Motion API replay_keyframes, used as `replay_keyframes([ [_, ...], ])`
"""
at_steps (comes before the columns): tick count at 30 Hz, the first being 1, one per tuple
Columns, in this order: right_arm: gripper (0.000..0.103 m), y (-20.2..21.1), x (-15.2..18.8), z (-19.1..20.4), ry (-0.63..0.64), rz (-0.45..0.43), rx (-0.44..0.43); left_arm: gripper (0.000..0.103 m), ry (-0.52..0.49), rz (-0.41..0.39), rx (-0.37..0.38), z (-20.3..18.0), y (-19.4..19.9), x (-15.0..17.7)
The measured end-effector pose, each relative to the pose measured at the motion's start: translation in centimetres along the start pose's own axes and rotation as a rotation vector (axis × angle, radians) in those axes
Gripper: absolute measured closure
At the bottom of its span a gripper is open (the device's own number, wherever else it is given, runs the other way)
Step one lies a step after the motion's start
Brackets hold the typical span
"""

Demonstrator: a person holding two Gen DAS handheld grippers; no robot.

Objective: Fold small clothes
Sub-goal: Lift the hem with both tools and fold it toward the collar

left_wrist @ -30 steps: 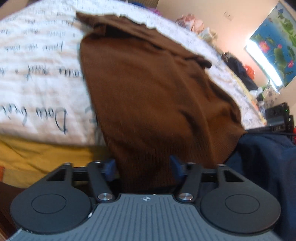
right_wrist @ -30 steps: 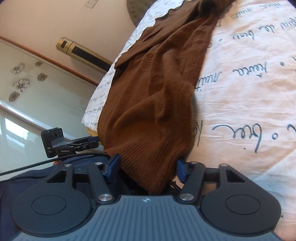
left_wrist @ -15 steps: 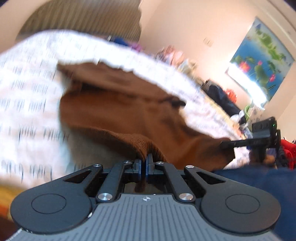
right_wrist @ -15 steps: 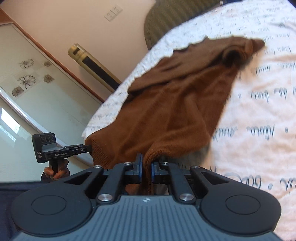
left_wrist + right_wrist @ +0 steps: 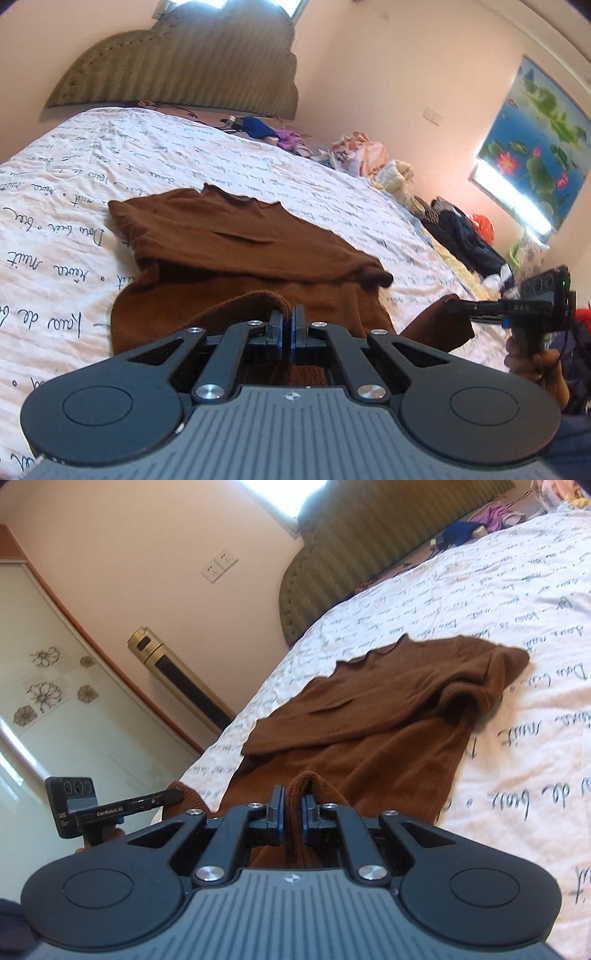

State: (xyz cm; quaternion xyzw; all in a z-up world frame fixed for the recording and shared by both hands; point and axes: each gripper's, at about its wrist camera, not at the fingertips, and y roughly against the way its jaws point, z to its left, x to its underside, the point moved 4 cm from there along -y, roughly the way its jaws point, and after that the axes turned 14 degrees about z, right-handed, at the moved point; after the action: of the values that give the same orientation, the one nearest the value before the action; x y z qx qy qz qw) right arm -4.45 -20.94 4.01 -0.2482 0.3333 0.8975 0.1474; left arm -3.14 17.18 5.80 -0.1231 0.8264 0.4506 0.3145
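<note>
Looking along my left gripper, I see its jaws clenched on a fold of the brown sweater's near hem, lifted off the bed; my right gripper pinches the other corner of that hem the same way. The rest of the sweater lies flat on the bedsheet, its far half already doubled over itself, one sleeve opening showing at the side.

The sheet is white, printed all over with dark cursive handwriting; I make out "nuit", "de" and "Dou" but not whole lines. Beyond it stands a padded, striped green headboard against a pale pink wall. A pile of clothes runs along the far edge of the bed, with a blue bundle near the headboard. A lotus-pond picture hangs on the wall. From the right wrist view I see a gold tower air conditioner, a double wall socket and a frosted panel with flower motifs. The other gripper's arm reads "GenRobot.AI"
</note>
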Motion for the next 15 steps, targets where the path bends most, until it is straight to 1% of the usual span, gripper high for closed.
replay_keyframes([
  [3,0.094,0.2,-1.3,-0.3,-0.018,-0.037,0.001,0.100,0.016,-0.022,-0.007,0.2,0.4,-1.4],
  [7,0.095,0.4,-2.7,-0.3,-0.024,-0.078,-0.011,0.100,0.012,-0.041,-0.025,-0.2,0.9,-2.9],
  [9,0.095,0.3,-3.2,-0.3,-0.019,-0.091,-0.002,0.100,0.004,-0.042,-0.040,-0.4,0.8,-3.4],
  [12,0.094,-0.6,-3.3,-1.0,-0.042,-0.049,0.003,0.100,-0.005,-0.029,-0.046,-0.7,0.4,-3.4],
  [14,0.094,-1.1,-3.0,-2.0,-0.073,-0.022,0.067,0.100,-0.012,-0.016,-0.059,-0.8,-0.2,-3.0],
  [15,0.091,-1.2,-2.6,-2.6,-0.093,-0.008,0.084,0.100,-0.010,-0.010,-0.063,-0.7,-0.4,-2.9],
])
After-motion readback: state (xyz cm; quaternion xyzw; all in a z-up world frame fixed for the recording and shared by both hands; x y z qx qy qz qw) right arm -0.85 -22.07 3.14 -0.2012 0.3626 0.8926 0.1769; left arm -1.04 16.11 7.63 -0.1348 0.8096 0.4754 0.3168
